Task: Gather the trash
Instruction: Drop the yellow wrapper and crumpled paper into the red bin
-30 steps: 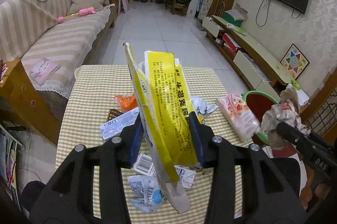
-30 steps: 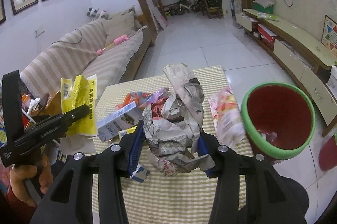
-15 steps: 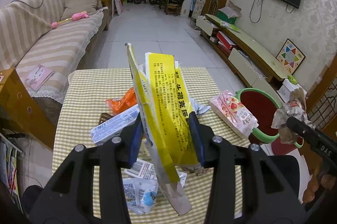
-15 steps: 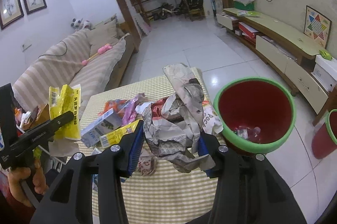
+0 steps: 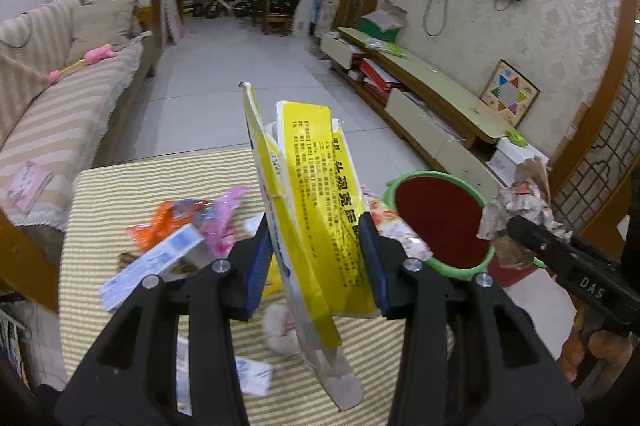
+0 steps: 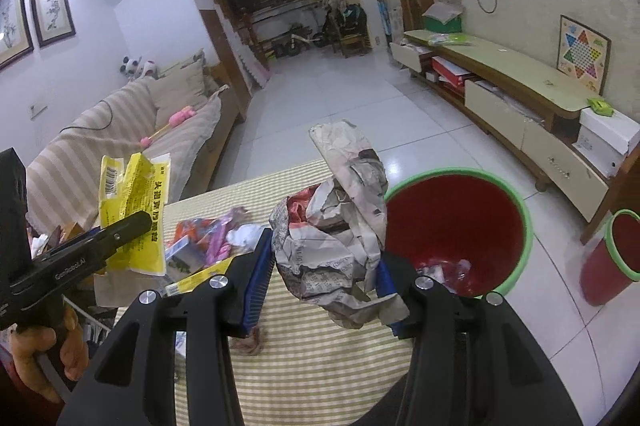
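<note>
Two wrist cameras over a littered table (image 5: 120, 193)
Both look down along their fingers, close; both show the red bin (image 6: 456, 222).

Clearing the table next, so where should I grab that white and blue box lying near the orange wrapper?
Take the white and blue box across its narrow width near the middle, coming from above. It lies flat and long on the tablecloth, so its long edges are the easiest to pinch; the orange wrapper crowds its far end.

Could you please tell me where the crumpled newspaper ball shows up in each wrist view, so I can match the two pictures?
Left wrist: crumpled newspaper ball at far right, clamped in the right gripper.
Right wrist: the ball at centre, between the blue pads.
Shared landmark: the green-rimmed red bin beside the table.
</note>
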Demonstrator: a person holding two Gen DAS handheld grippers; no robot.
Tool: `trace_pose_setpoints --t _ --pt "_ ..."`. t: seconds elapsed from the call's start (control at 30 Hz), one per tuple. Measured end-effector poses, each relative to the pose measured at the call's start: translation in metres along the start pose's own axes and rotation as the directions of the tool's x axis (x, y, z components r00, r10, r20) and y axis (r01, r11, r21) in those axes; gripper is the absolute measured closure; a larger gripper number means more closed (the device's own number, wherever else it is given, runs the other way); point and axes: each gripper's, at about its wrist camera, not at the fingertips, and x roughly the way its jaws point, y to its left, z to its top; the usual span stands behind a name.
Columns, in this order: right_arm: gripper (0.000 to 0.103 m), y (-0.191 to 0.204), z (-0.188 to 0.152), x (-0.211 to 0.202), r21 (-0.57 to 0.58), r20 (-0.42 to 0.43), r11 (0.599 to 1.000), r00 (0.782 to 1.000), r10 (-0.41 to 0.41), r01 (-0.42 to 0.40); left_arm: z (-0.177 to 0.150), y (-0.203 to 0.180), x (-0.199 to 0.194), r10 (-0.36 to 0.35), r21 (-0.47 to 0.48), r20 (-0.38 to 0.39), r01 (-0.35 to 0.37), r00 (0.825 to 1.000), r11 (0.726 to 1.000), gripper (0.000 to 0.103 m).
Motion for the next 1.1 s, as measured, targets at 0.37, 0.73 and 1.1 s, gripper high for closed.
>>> trace_pose_setpoints --t 0.37,0.73,1.1 --pt "0.057 -0.057 0.009 0.007 0.088 0.005 0.994 0.998 -0.063 0.062 0.013 -0.046 0.042 -0.137 0.042 -0.056 0.140 0.989 0.989 0.062" --pt "0.056 -0.119 0.017 0.043 0.176 -0.038 0.979 0.995 -0.094 0.099 0.030 -0.124 0.122 -0.267 0.112 -0.178 0.289 0.947 0.951 0.062" --pt "0.036 -0.144 0.020 0.076 0.184 -0.078 0.966 0.982 -0.171 0.183 0.038 -0.129 0.139 -0.240 0.126 -0.175 0.264 0.955 0.956 0.029"
